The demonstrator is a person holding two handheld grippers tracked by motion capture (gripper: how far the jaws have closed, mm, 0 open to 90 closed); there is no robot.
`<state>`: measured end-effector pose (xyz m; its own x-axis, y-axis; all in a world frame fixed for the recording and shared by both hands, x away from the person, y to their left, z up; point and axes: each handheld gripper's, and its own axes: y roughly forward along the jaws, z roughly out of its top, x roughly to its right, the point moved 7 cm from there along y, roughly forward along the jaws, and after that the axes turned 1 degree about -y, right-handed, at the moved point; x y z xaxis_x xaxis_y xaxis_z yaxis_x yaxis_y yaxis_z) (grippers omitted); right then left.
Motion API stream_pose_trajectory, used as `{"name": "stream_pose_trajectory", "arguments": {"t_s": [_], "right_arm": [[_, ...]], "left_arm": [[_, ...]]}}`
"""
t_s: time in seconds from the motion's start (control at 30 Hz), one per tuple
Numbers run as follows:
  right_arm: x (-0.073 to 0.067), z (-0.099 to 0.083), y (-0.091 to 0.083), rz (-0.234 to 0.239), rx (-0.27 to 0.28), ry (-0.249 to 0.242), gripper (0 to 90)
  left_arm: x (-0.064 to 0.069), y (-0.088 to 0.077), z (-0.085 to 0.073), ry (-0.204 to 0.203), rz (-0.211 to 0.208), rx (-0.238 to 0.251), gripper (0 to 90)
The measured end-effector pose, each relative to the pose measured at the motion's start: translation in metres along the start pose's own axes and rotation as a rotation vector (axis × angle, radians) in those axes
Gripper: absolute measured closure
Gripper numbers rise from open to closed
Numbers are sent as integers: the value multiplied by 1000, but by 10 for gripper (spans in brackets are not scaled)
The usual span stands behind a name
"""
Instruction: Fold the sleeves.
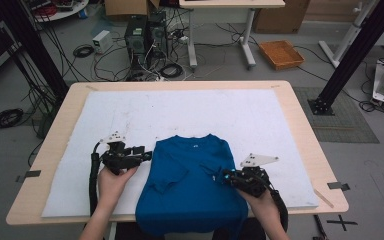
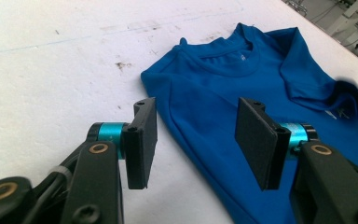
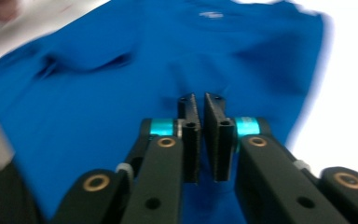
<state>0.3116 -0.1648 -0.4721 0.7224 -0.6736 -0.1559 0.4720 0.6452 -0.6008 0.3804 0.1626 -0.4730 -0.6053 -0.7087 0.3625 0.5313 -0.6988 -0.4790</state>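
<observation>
Beside the blue shirt's (image 1: 192,182) left edge, left hand-held gripper (image 1: 141,154) hovers wide over bare white surface (image 1: 260,110); right hand-held gripper (image 1: 228,176) pinched closed over fabric

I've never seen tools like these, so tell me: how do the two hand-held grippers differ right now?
The left hand-held gripper has its jaws standing wide apart, while the right hand-held gripper has its jaws nearly closed together. The left one sits beside the blue T-shirt over the white mat, at the shirt's edge; the right one is over the shirt's fabric. Both are black with teal parts, each held in one hand.
</observation>
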Motion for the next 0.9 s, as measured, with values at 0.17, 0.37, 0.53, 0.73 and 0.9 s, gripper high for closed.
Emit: {"name": "stream_pose_trajectory", "arguments": {"t_s": [0.17, 0.37, 0.53, 0.73, 0.9], "right_arm": [[-28, -13, 3, 161, -132, -223, 807], [-11, 3, -5, 55, -30, -146, 705], [-5, 22, 13, -27, -17, -93, 687], [-3, 31, 59, -83, -158, -148, 703], [2, 37, 74, -116, -177, -171, 891]], "left_arm": [[0, 0, 0, -2, -1, -2, 485], [0, 2, -1, -1, 1, -7, 481], [1, 3, -2, 0, -2, -16, 479], [0, 1, -2, -9, 4, -11, 474], [-1, 2, -2, -10, 5, -12, 467]]}}
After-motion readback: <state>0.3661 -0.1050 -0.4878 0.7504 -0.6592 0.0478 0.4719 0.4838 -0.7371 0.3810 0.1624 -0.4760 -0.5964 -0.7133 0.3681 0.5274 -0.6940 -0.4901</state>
